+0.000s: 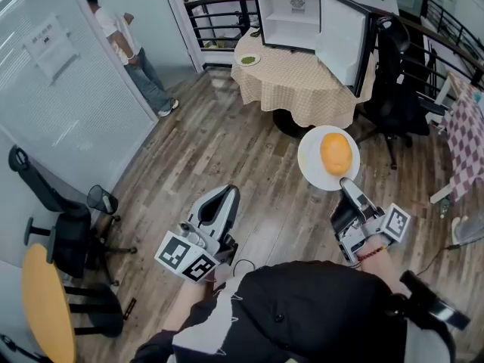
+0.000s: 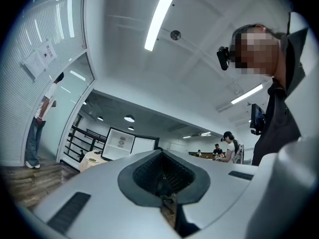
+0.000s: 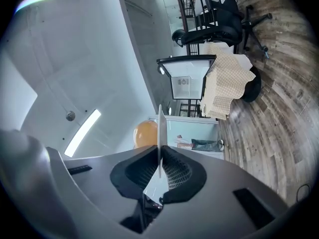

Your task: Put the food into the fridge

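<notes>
Right gripper (image 1: 344, 182): clamped on white plate (image 1: 311, 166) rim, held level so orange bun (image 1: 336, 152) stays put. Left gripper (image 1: 224, 200): closed, empty. Fridge (image 1: 291, 23): far, door open, ready for loading.

Wood-plank floor (image 1: 227, 150) throughout. At top left, a person (image 1: 125, 48) standing beside a frosted glass partition (image 1: 76, 89) with a paper notice (image 1: 49, 48) on it. Black railing (image 1: 215, 21) at the back, and before it a round table under a beige checked cloth (image 1: 299, 85), black office chair (image 1: 401, 89) just to its right. At lower left, another black chair (image 1: 64, 229) beside a round yellow tabletop (image 1: 45, 308).
</notes>
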### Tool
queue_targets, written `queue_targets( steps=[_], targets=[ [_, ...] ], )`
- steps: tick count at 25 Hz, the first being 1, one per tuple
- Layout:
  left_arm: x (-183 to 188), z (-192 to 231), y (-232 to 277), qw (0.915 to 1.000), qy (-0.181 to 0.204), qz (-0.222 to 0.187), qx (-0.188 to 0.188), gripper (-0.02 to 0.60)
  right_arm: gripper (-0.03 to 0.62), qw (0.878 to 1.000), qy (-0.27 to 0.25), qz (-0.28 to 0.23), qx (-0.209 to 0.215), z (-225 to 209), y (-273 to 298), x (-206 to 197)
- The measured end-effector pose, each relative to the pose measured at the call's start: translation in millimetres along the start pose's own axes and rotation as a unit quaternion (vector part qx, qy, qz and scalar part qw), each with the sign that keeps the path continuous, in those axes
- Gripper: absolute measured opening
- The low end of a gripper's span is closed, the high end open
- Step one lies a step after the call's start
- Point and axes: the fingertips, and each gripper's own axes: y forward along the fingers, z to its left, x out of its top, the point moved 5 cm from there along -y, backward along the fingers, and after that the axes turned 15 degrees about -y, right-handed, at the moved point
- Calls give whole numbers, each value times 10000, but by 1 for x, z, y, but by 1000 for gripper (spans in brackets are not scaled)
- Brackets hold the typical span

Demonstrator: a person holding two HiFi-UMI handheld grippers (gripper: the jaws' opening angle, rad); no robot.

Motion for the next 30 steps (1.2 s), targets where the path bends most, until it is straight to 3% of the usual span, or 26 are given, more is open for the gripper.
queue_targets(
  steps=[8, 14, 20, 30],
  targets=[
    [7, 33, -26, 9980, 546, 134, 290, 14, 31, 9998, 18, 106, -151, -19, 33, -16],
    [22, 79, -12, 9987, 286, -98, 402, 15, 31, 9995, 100, 288, -85, -46, 80, -20],
    [48, 137, 18, 9976, 237, -304, 571, 15, 31, 9991, 64, 409, 24, -75, 154, -3],
    [107, 239, 117, 9978, 311, -425, 412, 15, 29, 9992, 36, 346, 215, -121, 294, 53]
  ],
)
